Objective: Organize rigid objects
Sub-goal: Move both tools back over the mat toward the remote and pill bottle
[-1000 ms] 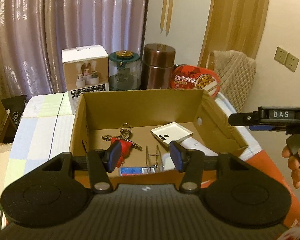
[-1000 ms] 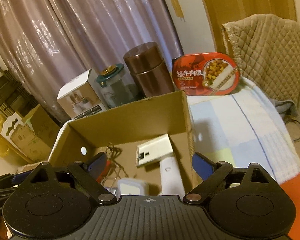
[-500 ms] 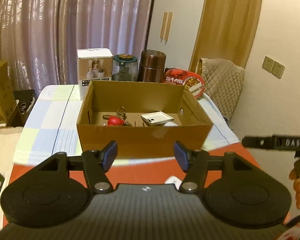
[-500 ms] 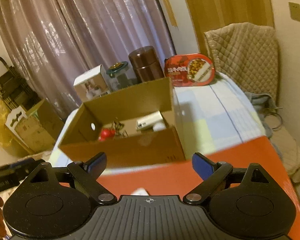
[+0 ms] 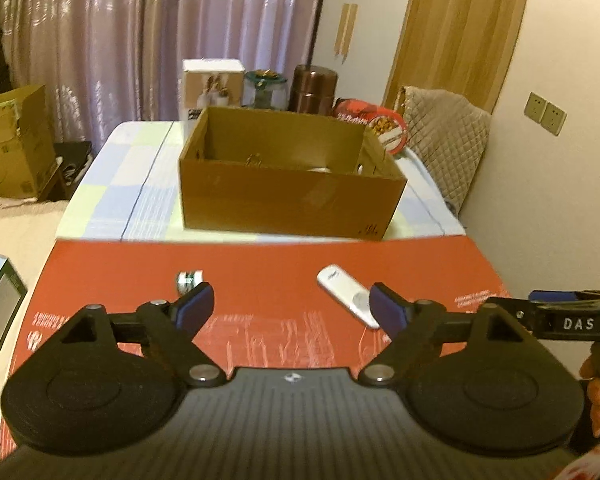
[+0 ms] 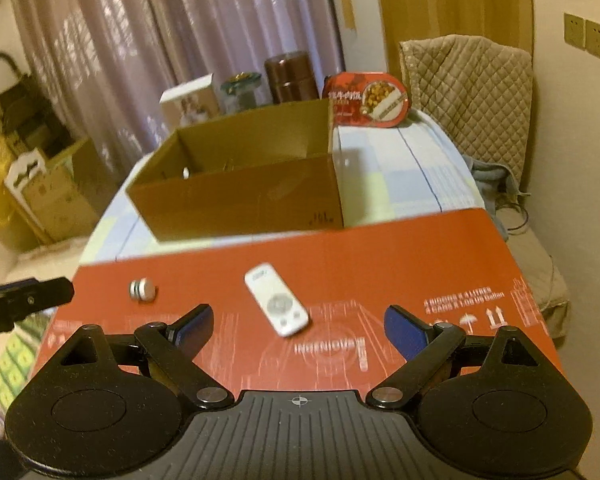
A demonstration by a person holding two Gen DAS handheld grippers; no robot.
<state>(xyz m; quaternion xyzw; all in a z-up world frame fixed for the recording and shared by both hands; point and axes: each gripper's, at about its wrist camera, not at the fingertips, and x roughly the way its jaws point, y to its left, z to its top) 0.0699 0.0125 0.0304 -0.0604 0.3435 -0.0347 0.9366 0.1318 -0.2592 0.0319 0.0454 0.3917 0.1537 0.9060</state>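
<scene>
i am pulling both tools back from the cardboard box: a second ago my left gripper was hanging right over its open top, looking down on the things inside, and now the box is sitting well ahead of me on the checked cloth, with only slivers of its contents peeking over the rim. its fingers are also standing wider apart than they were then, holding nothing. my right gripper is likewise spread wide and empty, as it was before.

the red sheet that was barely visible earlier is now filling the foreground. two things are lying on it: a white remote, slanted, between my right fingers in the right wrist view and just beside my left tool's right fingertip in the left one, and a small silver cylinder on its side, just past my left tool's left fingertip. the two are lying well apart.

writing: the right tool's side bar, seen from the left camera, is reading "das". the red sheet is carrying white print, "ingenious" upside down near the remote, plus a line ending in "4 litres", too blurred to read fully. the red meal tub behind the box is showing chinese characters that i cannot make out here.
</scene>
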